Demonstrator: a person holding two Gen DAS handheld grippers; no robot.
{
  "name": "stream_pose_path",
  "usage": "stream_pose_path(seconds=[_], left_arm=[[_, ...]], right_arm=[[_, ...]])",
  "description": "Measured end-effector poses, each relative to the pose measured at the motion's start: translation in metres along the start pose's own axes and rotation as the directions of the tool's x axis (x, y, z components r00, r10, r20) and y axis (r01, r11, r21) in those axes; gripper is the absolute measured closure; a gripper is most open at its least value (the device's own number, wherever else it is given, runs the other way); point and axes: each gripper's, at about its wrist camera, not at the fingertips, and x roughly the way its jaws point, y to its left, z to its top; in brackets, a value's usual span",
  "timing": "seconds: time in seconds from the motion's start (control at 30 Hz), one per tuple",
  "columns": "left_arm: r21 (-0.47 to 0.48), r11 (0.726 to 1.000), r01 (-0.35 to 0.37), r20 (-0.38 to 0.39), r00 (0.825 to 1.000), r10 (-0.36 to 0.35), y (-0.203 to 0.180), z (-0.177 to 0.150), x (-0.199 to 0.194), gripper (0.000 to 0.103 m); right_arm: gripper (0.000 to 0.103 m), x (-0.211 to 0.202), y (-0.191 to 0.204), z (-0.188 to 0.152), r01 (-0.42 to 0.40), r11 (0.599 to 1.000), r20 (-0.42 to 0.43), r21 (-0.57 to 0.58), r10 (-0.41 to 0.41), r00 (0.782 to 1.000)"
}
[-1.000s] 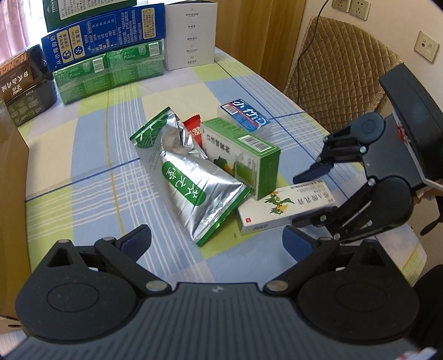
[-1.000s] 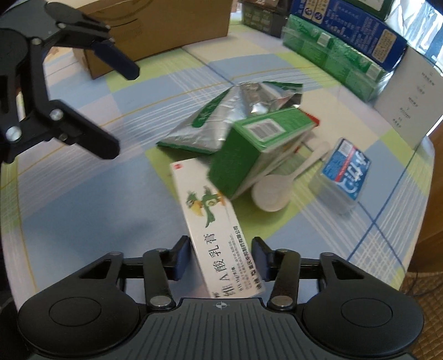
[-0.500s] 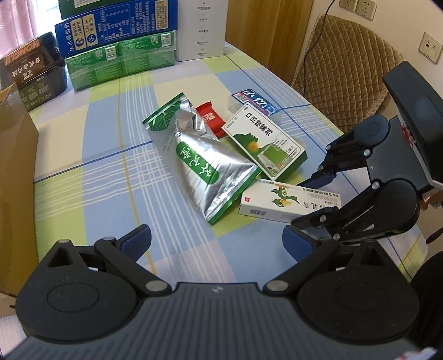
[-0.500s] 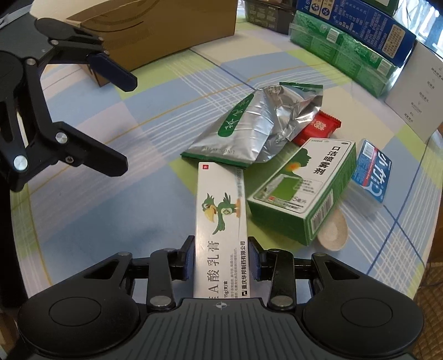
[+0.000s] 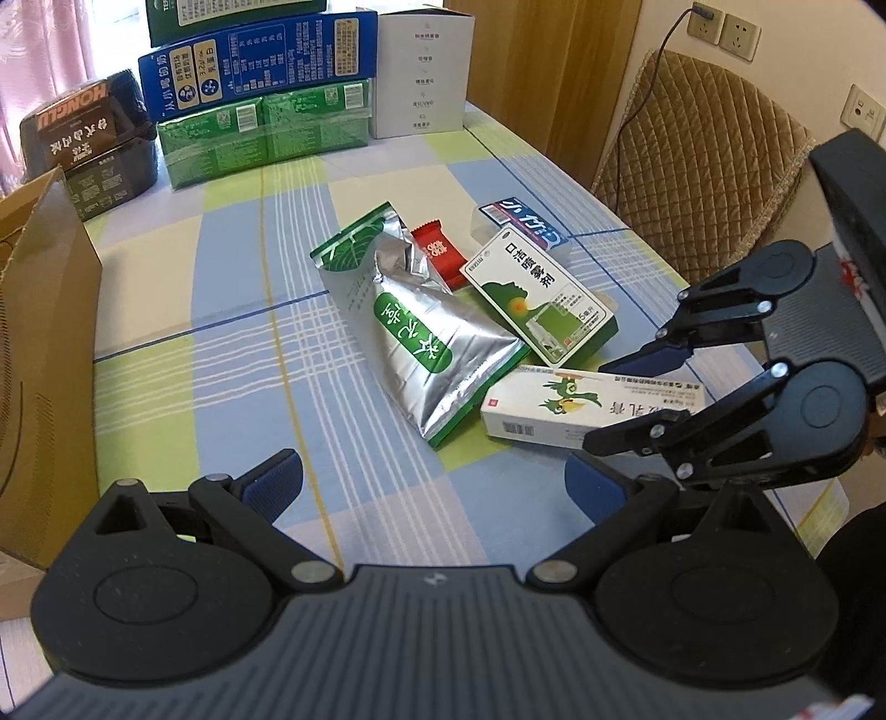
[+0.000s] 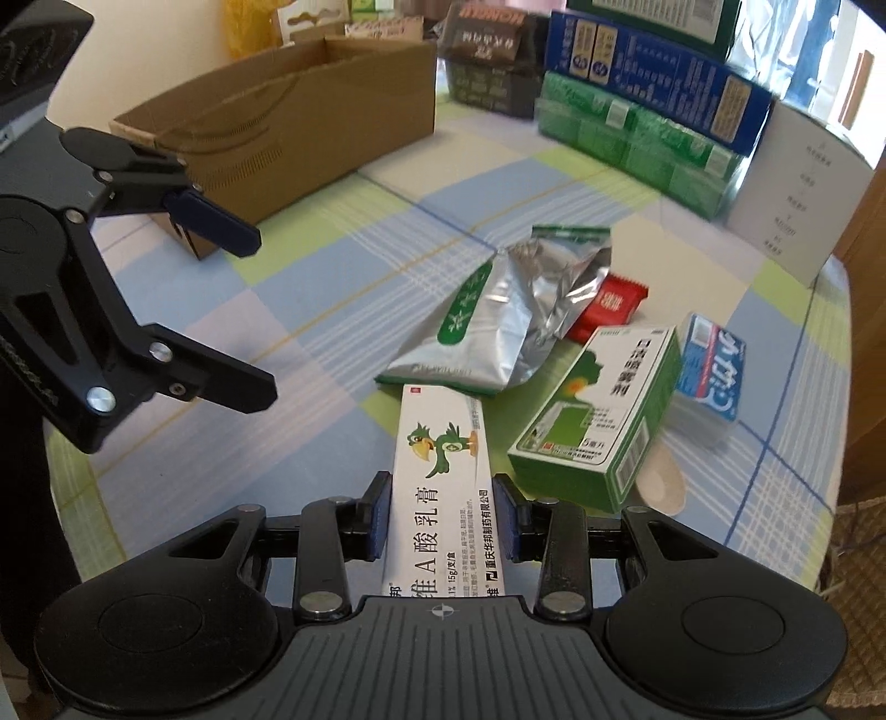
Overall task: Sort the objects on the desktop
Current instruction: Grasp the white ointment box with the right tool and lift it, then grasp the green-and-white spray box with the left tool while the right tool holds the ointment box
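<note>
Checked tablecloth [image 5: 232, 387] | R gripper [image 6: 443, 518] pinching white ointment box [image 6: 443, 471], jaws just closed in | L gripper [image 5: 432, 487] spread, empty | foil pouch [image 6: 498, 327] at box's 12

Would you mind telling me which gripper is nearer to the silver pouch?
Right. The right gripper is shut on the white box, whose far end reaches the silver pouch. The left gripper hangs open over bare tablecloth, short of the pouch.

We see a home dining room. A checked tablecloth [image 5: 232, 354] covers the table, beside a quilted chair [image 5: 714, 160]. Curtains [image 5: 61, 50] hang behind.
</note>
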Motion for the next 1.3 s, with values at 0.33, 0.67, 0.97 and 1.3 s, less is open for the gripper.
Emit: stream_pose_path(seconds=[0.33, 0.67, 0.97, 1.3], left_arm=[[0.009, 1.000, 0.012, 0.013, 1.000, -0.012, -0.012, 0.005, -0.003, 0.004], [-0.032, 0.996, 0.085, 0.018, 0.996, -0.085, -0.033, 0.026, 0.021, 0.012], [-0.125, 0.970, 0.210, 0.045, 0.977, -0.206, -0.045, 0.051, 0.061, 0.025], [-0.232, 0.940, 0.251, 0.025, 0.967, -0.252, -0.044, 0.059, 0.102, 0.025]], right_arm=[[0.068, -0.040, -0.006, -0.005, 0.075, 0.996, 0.090, 0.053, -0.080, 0.993], [0.068, -0.057, -0.050, -0.022, 0.215, 0.953, 0.091, 0.213, -0.238, 0.967], [0.068, -0.049, -0.085, -0.039, 0.282, 0.891, 0.057, 0.356, -0.322, 0.945], [0.068, -0.028, -0.092, -0.040, 0.321, 0.858, 0.027, 0.400, -0.361, 0.932]])
